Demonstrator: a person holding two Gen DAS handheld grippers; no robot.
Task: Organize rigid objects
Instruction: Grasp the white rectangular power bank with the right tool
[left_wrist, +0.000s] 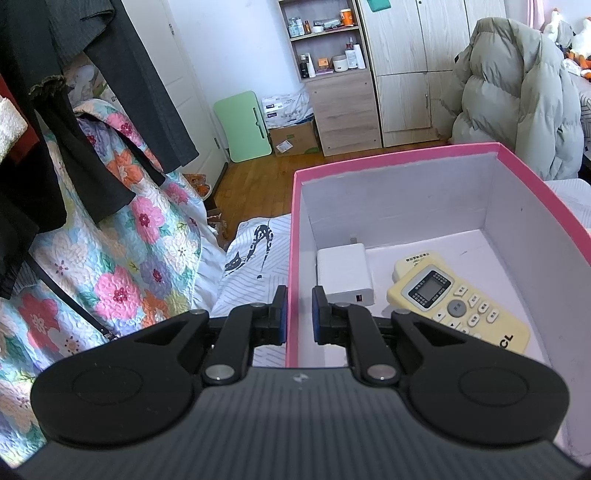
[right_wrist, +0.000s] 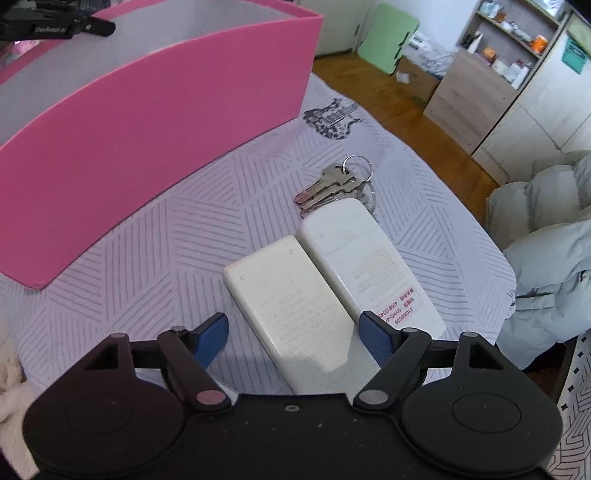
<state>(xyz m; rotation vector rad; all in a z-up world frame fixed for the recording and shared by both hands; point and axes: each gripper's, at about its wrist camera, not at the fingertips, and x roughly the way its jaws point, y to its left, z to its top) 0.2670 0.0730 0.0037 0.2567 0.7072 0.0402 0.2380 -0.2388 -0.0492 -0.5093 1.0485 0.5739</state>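
A pink box (left_wrist: 550, 195) with white inside stands on the bed. It holds a white charger (left_wrist: 343, 273) and a yellow remote (left_wrist: 458, 306). My left gripper (left_wrist: 299, 314) is shut on the box's left wall (left_wrist: 293, 258), one finger outside and one inside. In the right wrist view the pink box (right_wrist: 147, 129) stands at the left. Two white remotes lie face down side by side: the left remote (right_wrist: 291, 299) and the right remote (right_wrist: 369, 266). A bunch of keys (right_wrist: 336, 184) lies just beyond them. My right gripper (right_wrist: 295, 336) is open, its fingers astride the left remote's near end.
The patterned bedsheet (right_wrist: 166, 240) covers the bed. A floral quilt (left_wrist: 110, 258) and dark hanging clothes (left_wrist: 55, 110) are at the left. A grey puffer jacket (right_wrist: 546, 240) lies at the bed's right edge. Wooden cabinets (left_wrist: 406, 74) stand across the floor.
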